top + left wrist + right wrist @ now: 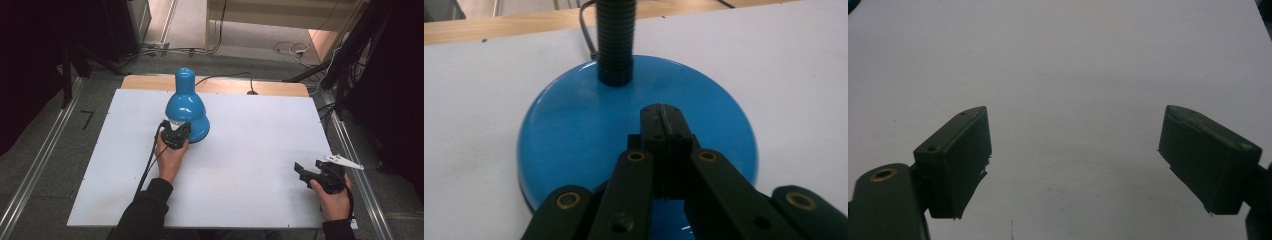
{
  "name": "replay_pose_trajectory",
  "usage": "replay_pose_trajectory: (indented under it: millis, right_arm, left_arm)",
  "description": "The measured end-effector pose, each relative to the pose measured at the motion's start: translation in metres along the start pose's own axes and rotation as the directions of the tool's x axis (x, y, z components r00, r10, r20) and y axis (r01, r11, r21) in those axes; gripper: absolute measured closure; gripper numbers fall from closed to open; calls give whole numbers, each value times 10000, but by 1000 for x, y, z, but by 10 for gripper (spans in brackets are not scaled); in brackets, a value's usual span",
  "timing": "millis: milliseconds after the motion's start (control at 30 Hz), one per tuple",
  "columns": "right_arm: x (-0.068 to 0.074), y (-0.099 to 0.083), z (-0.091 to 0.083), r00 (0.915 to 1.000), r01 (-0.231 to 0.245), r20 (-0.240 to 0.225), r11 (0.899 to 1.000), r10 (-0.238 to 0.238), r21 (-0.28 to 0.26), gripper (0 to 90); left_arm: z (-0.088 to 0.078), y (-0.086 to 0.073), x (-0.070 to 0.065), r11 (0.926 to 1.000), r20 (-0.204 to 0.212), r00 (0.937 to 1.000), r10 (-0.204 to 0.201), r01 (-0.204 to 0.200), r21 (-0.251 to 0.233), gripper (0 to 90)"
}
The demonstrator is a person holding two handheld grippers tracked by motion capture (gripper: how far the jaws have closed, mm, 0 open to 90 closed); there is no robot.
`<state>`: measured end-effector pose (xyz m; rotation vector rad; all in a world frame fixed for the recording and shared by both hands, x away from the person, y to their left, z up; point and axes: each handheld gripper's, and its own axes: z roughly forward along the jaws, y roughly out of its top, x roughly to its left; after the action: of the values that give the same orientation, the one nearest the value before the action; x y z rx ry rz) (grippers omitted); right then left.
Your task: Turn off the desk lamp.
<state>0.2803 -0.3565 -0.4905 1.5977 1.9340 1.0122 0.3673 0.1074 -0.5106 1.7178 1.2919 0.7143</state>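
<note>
**Left claw closed over lamp base; right claw idle and wide open**

Blue desk lamp (186, 107) stands on the white worktop (250, 165), toward the far edge at about 11 o'clock from worktop centre. Its round base (589, 135) sits flat; the black ribbed neck (615, 40) rises from the rear of the base; the shade (184, 102) leans out over the base on the near side.

Left claw (663, 122): jaws pressed together with no gap, tips over the base at its 6 o'clock side. Nothing seen between the jaws. Whether the tips press the base or hover just above it cannot be told.

Right claw (1073, 155): jaws spread wide, empty, bare worktop between them. In the high view it sits near the worktop's near right corner, about 4 o'clock, well apart from the lamp.

Risks, as judged:
- Glossy, domed base: closed tips pushing on it may skate off sideways.
- Push toward 12 o'clock slides the lamp nearer the far edge, where the wooden strip (215, 85) begins; little room there.
- Shade hangs right above the left hand (170, 155); lifting the hand may knock it and rock the lamp.
- Lamp cord (225, 76) runs off the far edge; dragging the lamp toward 6 o'clock may pull it taut.

Open room: broad bare worktop from 3 to 8 o'clock of the lamp. Right claw is close to the right edge.
</note>
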Motion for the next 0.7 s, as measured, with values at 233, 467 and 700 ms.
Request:
replay_pose_trajectory:
  millis: [233,467,700]
  right_arm:
    - [0,0,0,10000,2,21,10000,-2,4,122]
    - [0,0,0,10000,7,15,10000,-7,5,122]
    - [1,0,0,10000,12,29,10000,-12,31,122]
  left_arm:
    - [-6,3,10,9996,143,9998,-141,145,-261,900]
    - [-8,-1,20,9956,-320,9965,-776,758,-554,900]
    - [-16,-2,37,9897,-522,9905,-1271,1231,-732,900]
